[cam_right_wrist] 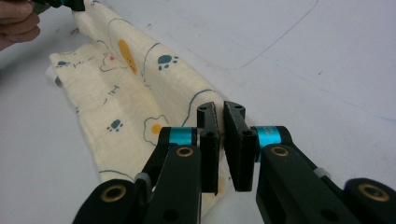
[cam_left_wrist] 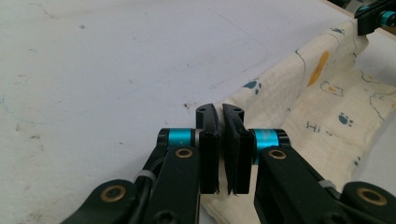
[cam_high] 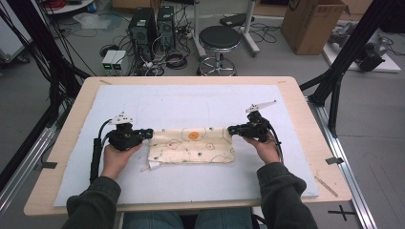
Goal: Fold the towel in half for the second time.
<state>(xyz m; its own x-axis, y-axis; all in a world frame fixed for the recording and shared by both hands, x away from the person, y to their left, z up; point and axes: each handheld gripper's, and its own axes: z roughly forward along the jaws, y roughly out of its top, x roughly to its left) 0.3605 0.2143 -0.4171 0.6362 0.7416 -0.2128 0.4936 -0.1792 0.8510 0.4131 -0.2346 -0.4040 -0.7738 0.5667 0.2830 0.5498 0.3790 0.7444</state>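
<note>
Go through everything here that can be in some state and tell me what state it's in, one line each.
Cloth: folded into a long strip, flat on the white mat, far edge lifted at both ends.
Left gripper: shut on the cloth's left far corner.
Right gripper: shut on the cloth's right far corner.

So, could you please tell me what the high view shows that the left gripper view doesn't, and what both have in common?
High view alone: the whole folded cloth lying on the white mat, the wooden table rim, both forearms, and the stool and cardboard box on the floor beyond.

Left gripper view alone: the left gripper seen close, its jaws shut on the cloth's edge, and small blue paw prints.

Both: the cloth stretched between the left gripper and the right gripper, each holding one end.
</note>
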